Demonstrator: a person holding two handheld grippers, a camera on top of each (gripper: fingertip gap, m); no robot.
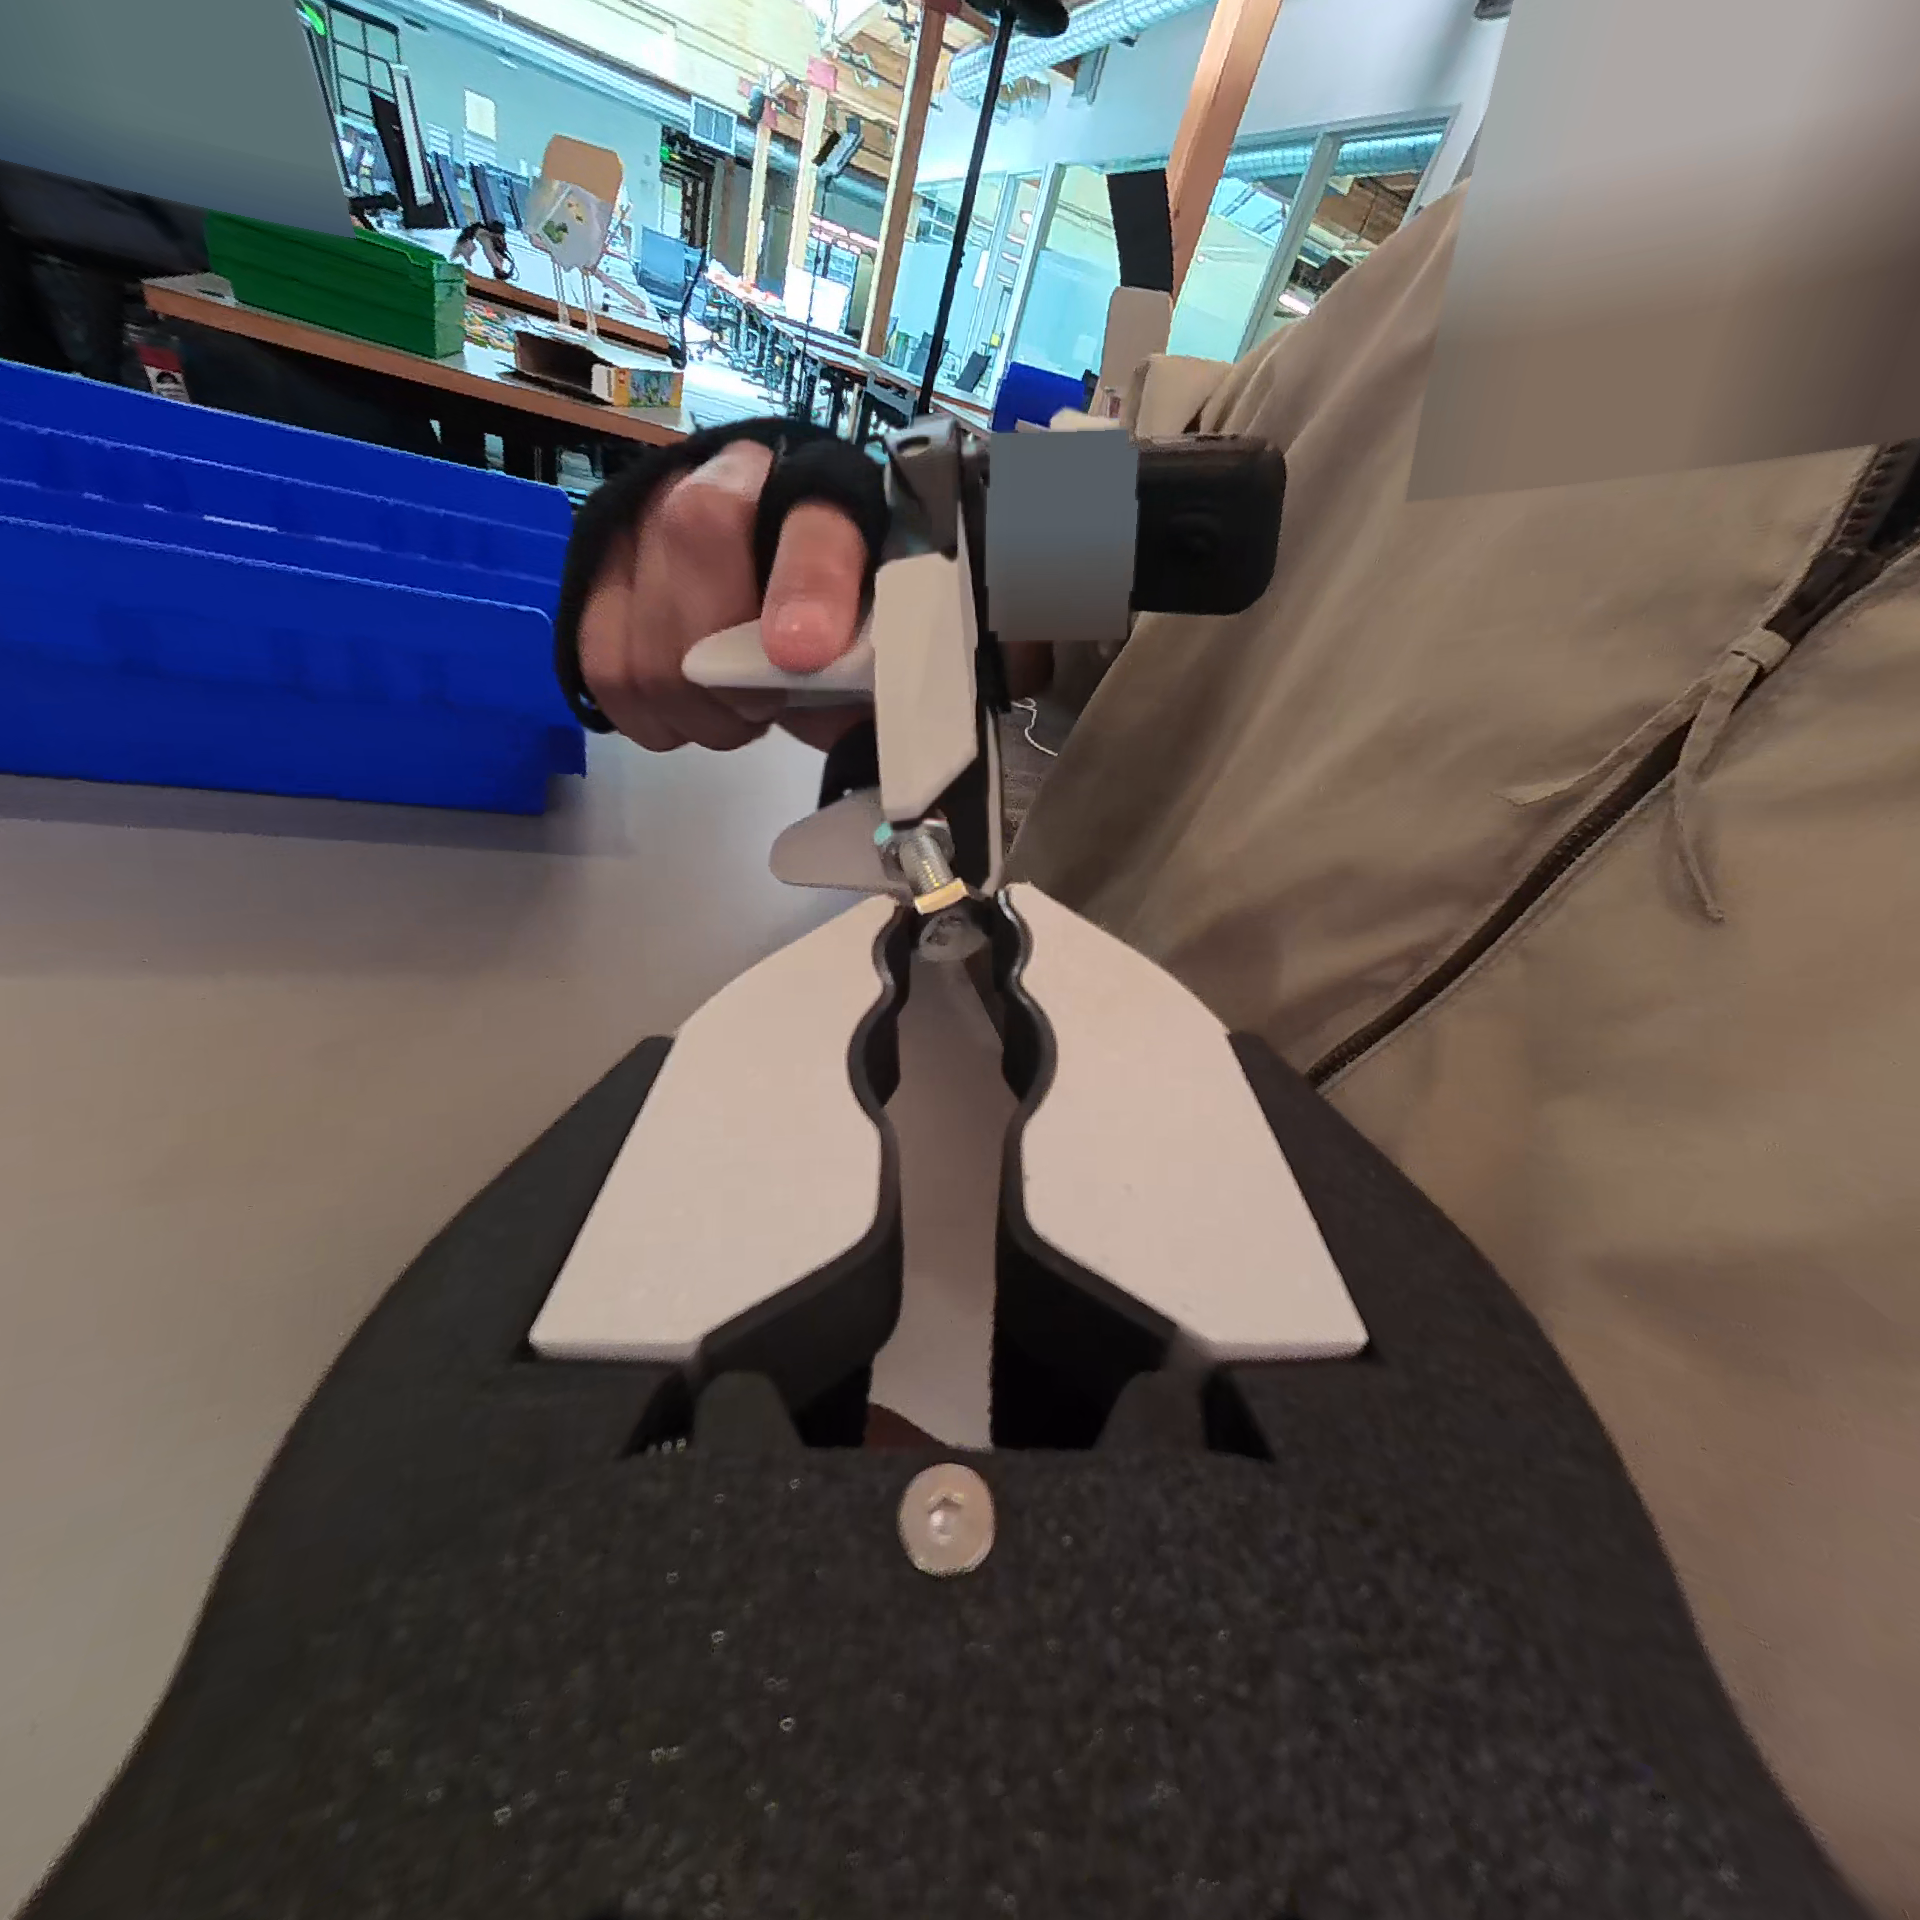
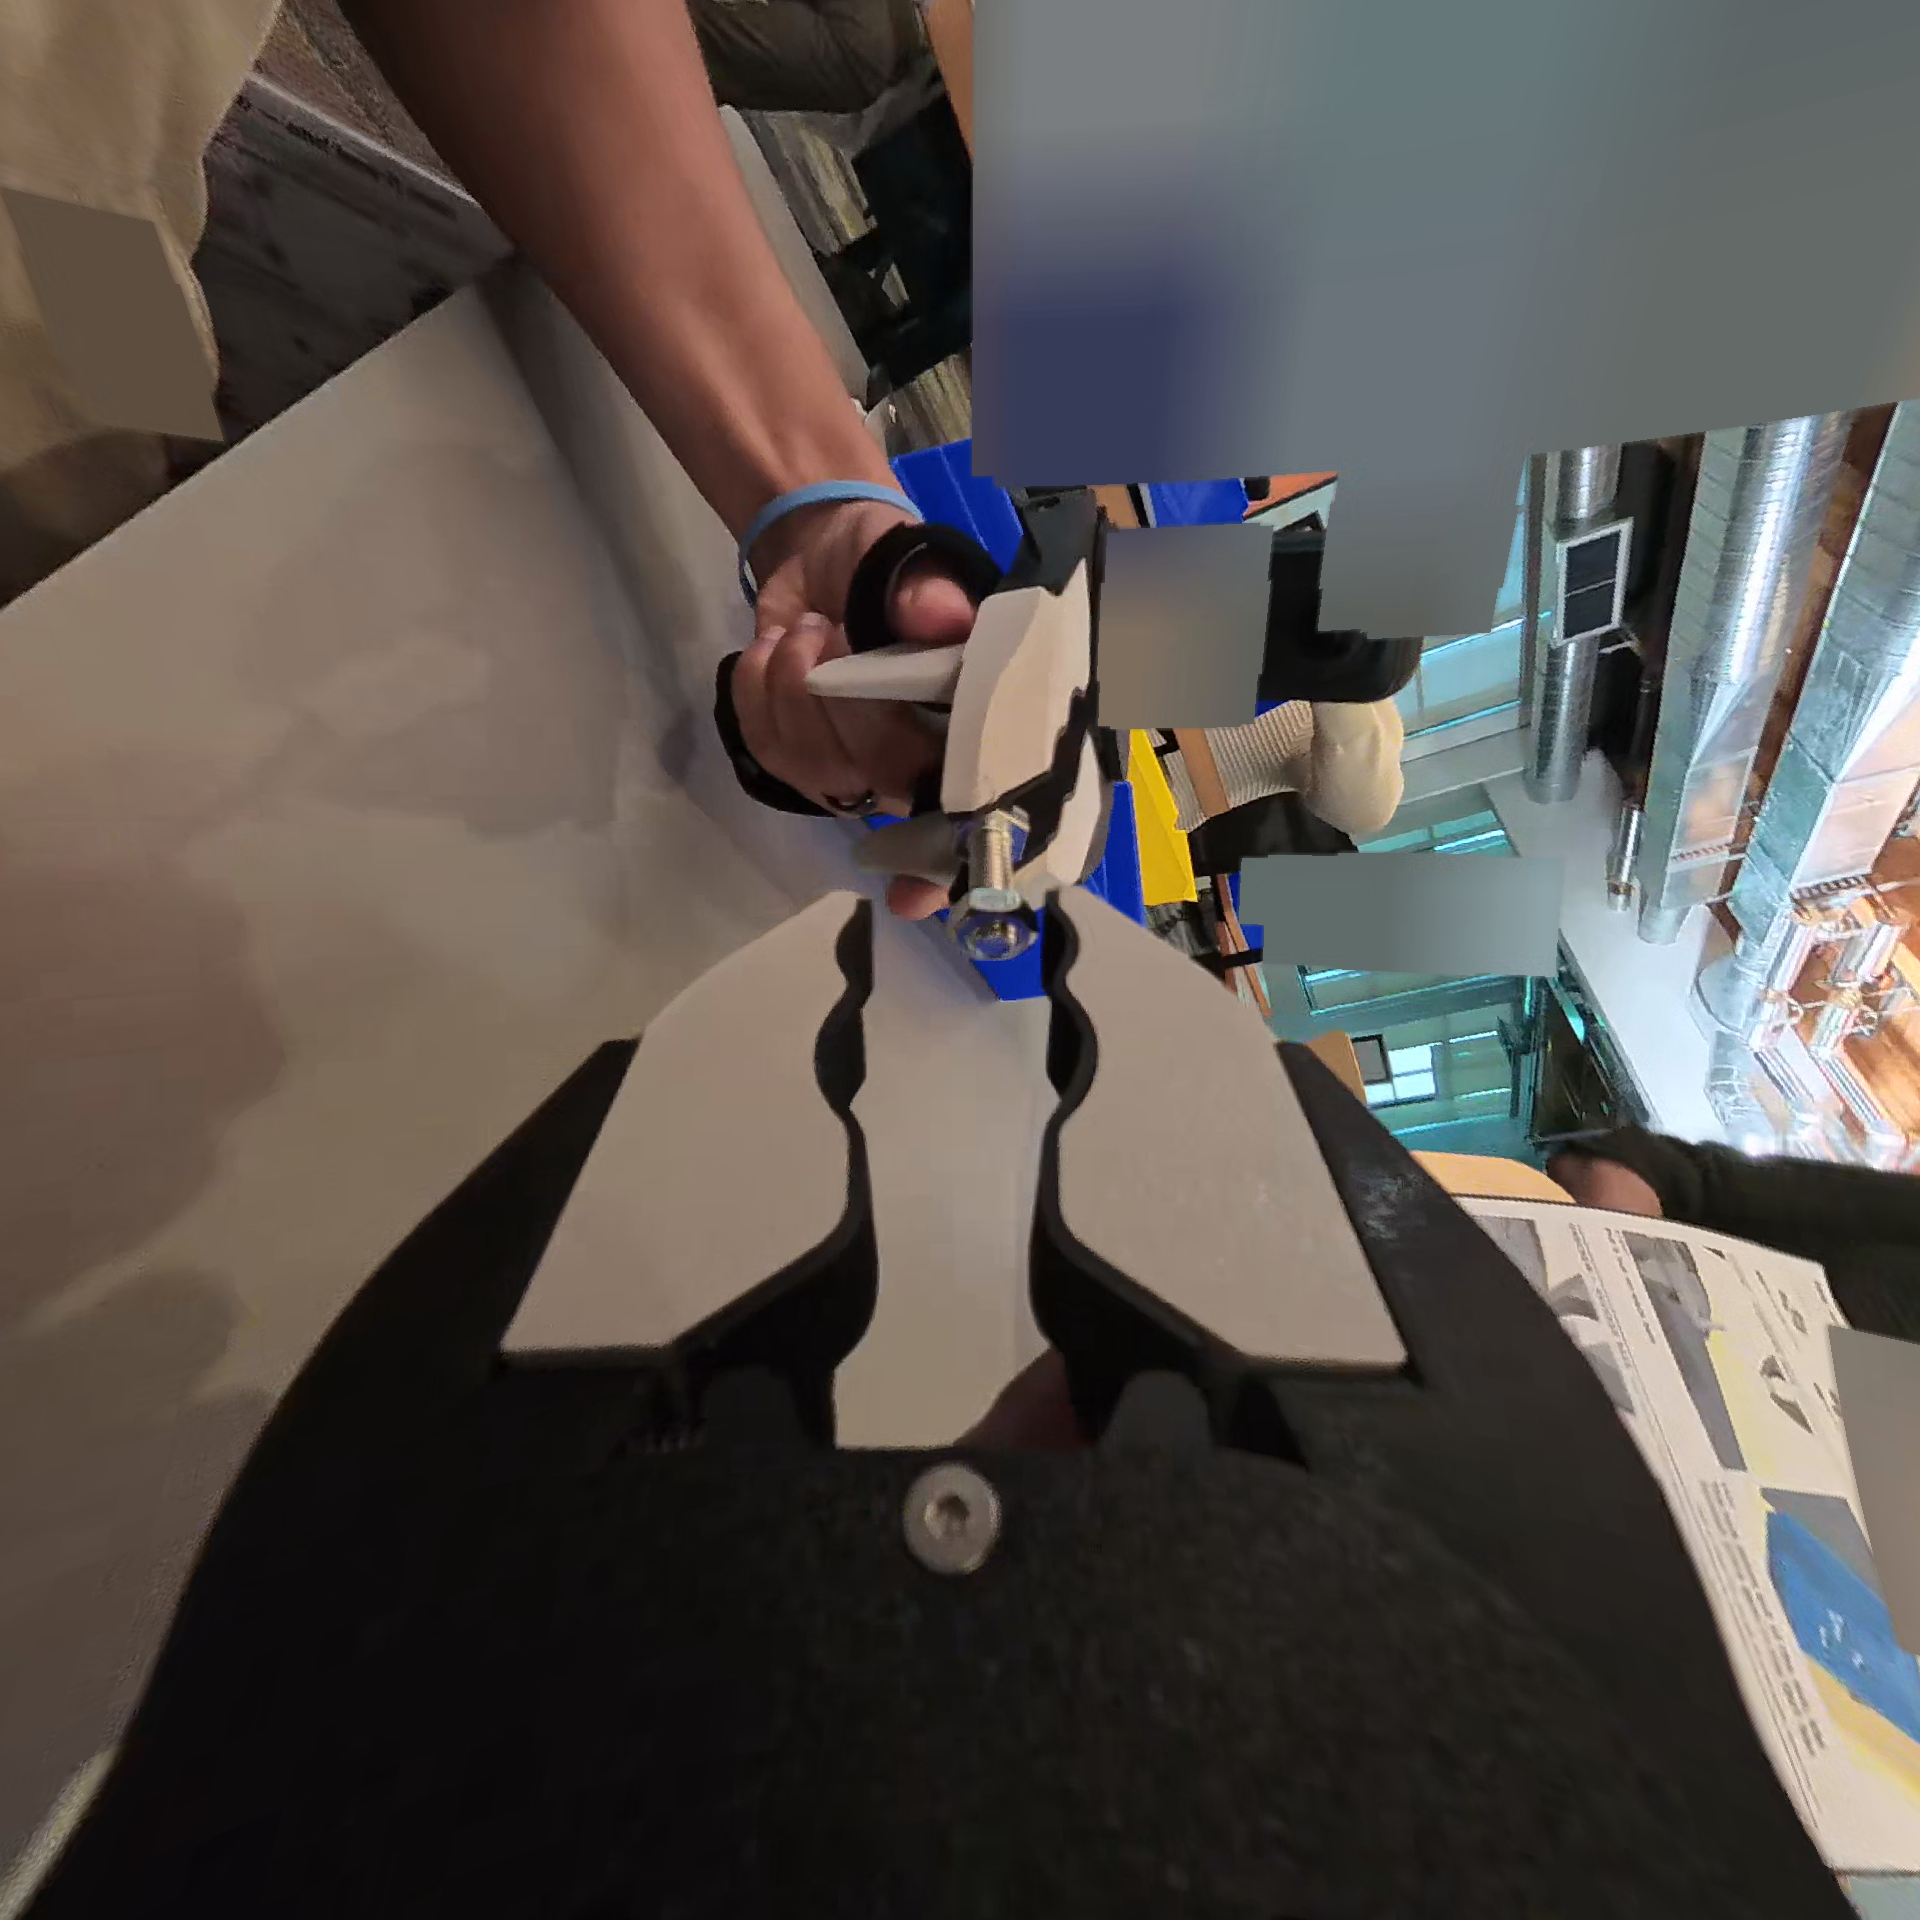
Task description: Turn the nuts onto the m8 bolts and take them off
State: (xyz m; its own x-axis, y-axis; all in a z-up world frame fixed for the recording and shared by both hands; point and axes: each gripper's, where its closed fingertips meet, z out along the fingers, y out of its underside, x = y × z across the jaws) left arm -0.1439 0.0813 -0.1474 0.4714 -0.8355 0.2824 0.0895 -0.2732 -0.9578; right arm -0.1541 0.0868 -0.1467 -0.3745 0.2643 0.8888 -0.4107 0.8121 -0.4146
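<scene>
A silver M8 bolt (image 1: pixel 922 862) is held in the air between my two grippers. My left gripper (image 1: pixel 948 912) is shut on the bolt's head end, with the threaded shaft pointing away from it. A hex nut (image 2: pixel 992 932) sits on the other end, between the fingers of my right gripper (image 2: pixel 958 912). Those jaws stand partly open: the right finger touches the nut and the left finger is apart from it. The right wrist view is rolled to one side. The left gripper (image 2: pixel 1029 862) also shows there, clamping the bolt (image 2: pixel 987 847). The right gripper (image 1: pixel 940 821) shows in the left wrist view at the nut (image 1: pixel 912 831).
Blue bins (image 1: pixel 260 603) stand on the grey table (image 1: pixel 312 1039) to the left. A person in a beige jacket (image 1: pixel 1455 831) is close on the right. A printed sheet (image 2: pixel 1714 1455) lies at the lower right. A blue bin (image 2: pixel 1003 982) and a yellow bin (image 2: pixel 1153 810) lie behind the bolt. Only a small space, under 4 cm, lies between the two pairs of fingers.
</scene>
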